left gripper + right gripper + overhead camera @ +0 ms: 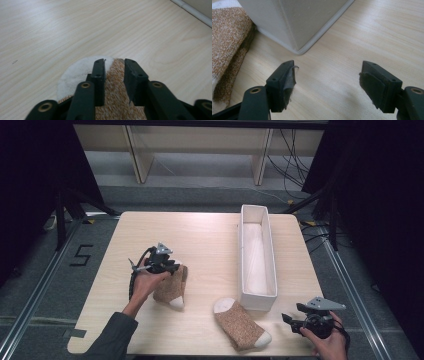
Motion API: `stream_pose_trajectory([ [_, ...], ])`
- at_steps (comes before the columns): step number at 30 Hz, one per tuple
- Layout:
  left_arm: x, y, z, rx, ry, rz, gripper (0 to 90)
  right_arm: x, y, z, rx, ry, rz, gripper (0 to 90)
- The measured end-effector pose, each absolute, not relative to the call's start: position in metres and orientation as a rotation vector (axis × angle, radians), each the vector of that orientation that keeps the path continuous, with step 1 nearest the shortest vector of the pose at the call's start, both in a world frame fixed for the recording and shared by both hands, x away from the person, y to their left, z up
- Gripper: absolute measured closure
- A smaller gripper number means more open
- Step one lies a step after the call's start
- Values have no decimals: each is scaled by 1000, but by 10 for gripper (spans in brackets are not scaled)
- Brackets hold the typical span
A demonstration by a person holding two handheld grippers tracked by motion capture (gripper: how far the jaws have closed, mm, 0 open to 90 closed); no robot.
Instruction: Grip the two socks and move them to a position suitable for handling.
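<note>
At centre left of the high view, the left tool (113, 65) has its jaws narrow around a brown sock (172, 285), probably pinching it. The right tool (328, 72) is wide, empty, near the white bin (257, 297). A thin pinch may let the sock slip when lifted.

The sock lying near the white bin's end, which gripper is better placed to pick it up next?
Right. The right gripper is open and free beside that sock, while the left gripper is already over the other sock.

Two socks (171, 286) (242, 323) lie left of the bin (257, 222) on the table (200, 235).
</note>
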State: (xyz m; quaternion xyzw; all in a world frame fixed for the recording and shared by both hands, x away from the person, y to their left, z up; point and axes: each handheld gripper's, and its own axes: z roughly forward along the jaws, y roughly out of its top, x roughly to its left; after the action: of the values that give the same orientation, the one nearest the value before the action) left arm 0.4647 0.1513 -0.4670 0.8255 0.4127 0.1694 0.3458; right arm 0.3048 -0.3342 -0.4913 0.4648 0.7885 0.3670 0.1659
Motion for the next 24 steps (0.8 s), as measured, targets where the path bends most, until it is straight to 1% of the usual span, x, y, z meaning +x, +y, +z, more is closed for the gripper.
stream_pose_trajectory([
  [2, 475, 147, -469, 2124, 1121, 420, 598, 304, -334, -491, 1348, 2255, 1040, 289],
  [4, 478, 144, -471, 2122, 1146, 409, 515, 306, -336, -492, 1297, 2259, 1028, 288],
  [6, 482, 136, -476, 2147, 1164, 387, 492, 305, -334, -492, 1329, 2263, 1031, 288],
  [8, 487, 134, -480, 2181, 1176, 411, 491, 305, -335, -492, 1322, 2266, 1028, 288],
  [9, 489, 130, -483, 2169, 1187, 415, 511, 306, -336, -493, 1293, 2265, 1022, 288],
  [10, 490, 129, -483, 2214, 1161, 424, 538, 305, -334, -492, 1336, 2265, 1028, 288],
  [14, 489, 124, -485, 2239, 1114, 472, 728, 306, -337, -493, 1293, 2265, 1012, 288],
  [16, 488, 124, -484, 2247, 1104, 482, 781, 306, -337, -493, 1293, 2265, 1014, 288],
  [17, 487, 124, -482, 2251, 1091, 496, 781, 306, -337, -493, 1290, 2262, 1018, 288],
  [18, 484, 125, -475, 2230, 1068, 504, 801, 307, -337, -493, 1295, 2266, 1020, 288],
  [20, 481, 126, -470, 2209, 1057, 499, 806, 306, -337, -492, 1301, 2258, 1016, 288],
  [23, 467, 133, -449, 2172, 986, 508, 809, 305, -336, -492, 1325, 2249, 1028, 288],
  [24, 455, 140, -436, 2090, 949, 505, 810, 305, -337, -492, 1322, 2247, 1031, 288],
])
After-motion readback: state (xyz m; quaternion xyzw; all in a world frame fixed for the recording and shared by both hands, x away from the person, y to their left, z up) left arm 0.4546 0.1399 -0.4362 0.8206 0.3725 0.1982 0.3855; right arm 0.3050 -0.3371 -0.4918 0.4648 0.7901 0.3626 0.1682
